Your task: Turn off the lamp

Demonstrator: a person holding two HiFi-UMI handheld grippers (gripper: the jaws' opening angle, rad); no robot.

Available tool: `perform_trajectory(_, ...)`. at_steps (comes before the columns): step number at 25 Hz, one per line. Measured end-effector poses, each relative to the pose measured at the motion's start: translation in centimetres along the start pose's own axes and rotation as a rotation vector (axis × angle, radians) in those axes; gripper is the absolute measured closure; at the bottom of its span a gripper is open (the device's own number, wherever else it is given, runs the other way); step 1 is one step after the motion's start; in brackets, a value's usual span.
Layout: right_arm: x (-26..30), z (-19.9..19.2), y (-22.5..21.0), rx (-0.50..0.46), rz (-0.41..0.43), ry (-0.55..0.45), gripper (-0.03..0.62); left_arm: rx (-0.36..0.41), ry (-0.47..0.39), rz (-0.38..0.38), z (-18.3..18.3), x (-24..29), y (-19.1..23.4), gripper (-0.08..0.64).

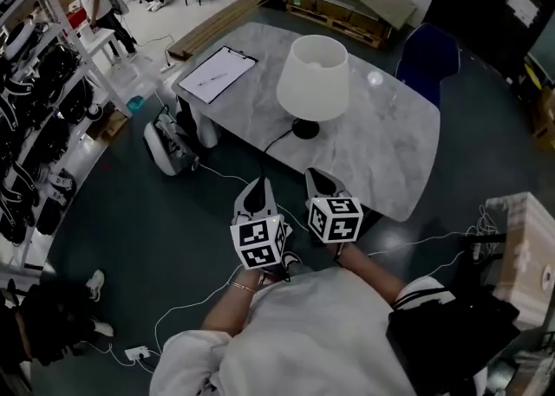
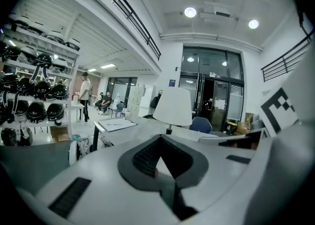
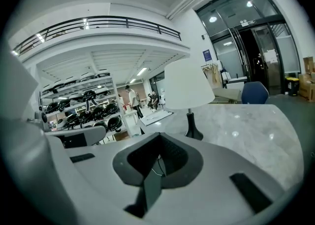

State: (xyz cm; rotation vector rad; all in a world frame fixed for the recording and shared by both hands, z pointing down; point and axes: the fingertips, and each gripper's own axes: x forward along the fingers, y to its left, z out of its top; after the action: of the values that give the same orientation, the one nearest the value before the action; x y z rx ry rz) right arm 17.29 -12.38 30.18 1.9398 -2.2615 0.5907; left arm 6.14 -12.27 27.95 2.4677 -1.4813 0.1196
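A lamp (image 1: 312,78) with a white shade and a black foot (image 1: 305,129) stands near the middle of the grey marble table (image 1: 390,156). Its black cord (image 1: 276,141) runs from the foot over the table's near edge. My left gripper (image 1: 257,188) and right gripper (image 1: 317,178) hover side by side just short of that edge, both pointing at the lamp. Both are shut, with nothing between the jaws. The lamp (image 2: 173,107) sits dead ahead of the left gripper (image 2: 160,138). In the right gripper view it (image 3: 187,89) rises just past the right gripper (image 3: 158,135).
A clipboard (image 1: 217,74) with paper lies on the table's far left corner. A blue chair (image 1: 429,56) stands behind the table. Shelves of helmets (image 1: 35,117) line the left side. Cables and a power strip (image 1: 137,353) lie on the floor, and a pale box (image 1: 525,247) stands at the right.
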Motion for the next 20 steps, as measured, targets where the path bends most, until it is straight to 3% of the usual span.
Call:
perform_trajectory(9,-0.5,-0.3,-1.3,0.029,-0.042,0.000,0.592,0.019,0.036,-0.065,-0.7,1.0,-2.3,0.566)
perform_trajectory(20,0.0,-0.3,-1.4,0.020,-0.047,0.009,0.594,-0.002,0.056,-0.052,-1.1,1.6,-1.7,0.566)
